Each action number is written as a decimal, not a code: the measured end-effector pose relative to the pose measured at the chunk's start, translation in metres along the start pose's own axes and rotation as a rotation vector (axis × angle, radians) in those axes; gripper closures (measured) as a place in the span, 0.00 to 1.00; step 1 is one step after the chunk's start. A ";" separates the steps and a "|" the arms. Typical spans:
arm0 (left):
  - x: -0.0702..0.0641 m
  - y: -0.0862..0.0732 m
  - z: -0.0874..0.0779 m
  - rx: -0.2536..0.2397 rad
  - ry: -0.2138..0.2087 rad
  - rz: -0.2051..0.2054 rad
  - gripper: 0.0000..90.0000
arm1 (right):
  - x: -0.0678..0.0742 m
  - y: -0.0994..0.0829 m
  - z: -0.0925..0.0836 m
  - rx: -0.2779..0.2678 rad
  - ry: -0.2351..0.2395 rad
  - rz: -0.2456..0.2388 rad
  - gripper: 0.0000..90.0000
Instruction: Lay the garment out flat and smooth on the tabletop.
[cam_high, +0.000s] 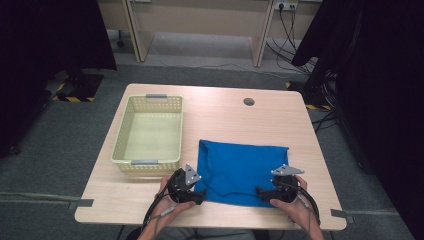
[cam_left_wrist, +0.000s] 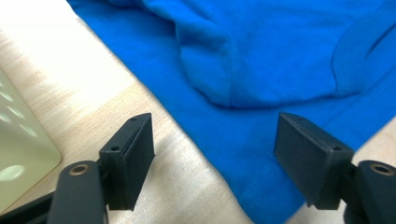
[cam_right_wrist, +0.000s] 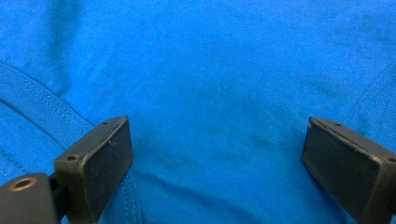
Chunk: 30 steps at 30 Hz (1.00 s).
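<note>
Folded bright-blue cotton garment (cam_high: 240, 172) lying flat on pale wooden surface (cam_high: 225, 115), just right of cream plastic basket (cam_high: 150, 132). Left tongs (cam_left_wrist: 212, 158) spread over its near-left edge; right tongs (cam_right_wrist: 215, 163) spread above its near-right cloth, gripping nothing.

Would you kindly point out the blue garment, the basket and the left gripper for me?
blue garment (cam_high: 245, 167): high view, middle of the cloth.
basket (cam_high: 145, 162): high view, near rim handle.
left gripper (cam_left_wrist: 212, 154): left gripper view, midway between its open fingers.
</note>
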<state>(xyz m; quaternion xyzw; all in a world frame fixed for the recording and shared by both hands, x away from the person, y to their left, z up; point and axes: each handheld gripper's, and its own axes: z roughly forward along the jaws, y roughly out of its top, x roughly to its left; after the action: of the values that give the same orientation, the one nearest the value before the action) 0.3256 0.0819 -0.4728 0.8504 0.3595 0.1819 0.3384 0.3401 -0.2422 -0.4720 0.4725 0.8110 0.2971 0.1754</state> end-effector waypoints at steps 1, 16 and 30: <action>-0.001 0.000 -0.001 0.000 0.003 0.004 0.29 | 0.000 0.000 0.000 0.001 0.000 0.000 0.10; 0.000 -0.014 -0.010 -0.026 -0.015 -0.012 0.24 | 0.021 0.014 -0.011 -0.056 0.117 -0.047 0.10; 0.009 -0.023 -0.007 -0.049 -0.041 -0.091 0.12 | 0.074 0.043 0.003 -0.081 0.231 -0.179 0.16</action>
<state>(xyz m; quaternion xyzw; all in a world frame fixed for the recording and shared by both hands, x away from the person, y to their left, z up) 0.3164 0.1038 -0.4836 0.8282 0.3863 0.1578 0.3741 0.3335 -0.1608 -0.4470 0.3534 0.8520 0.3652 0.1260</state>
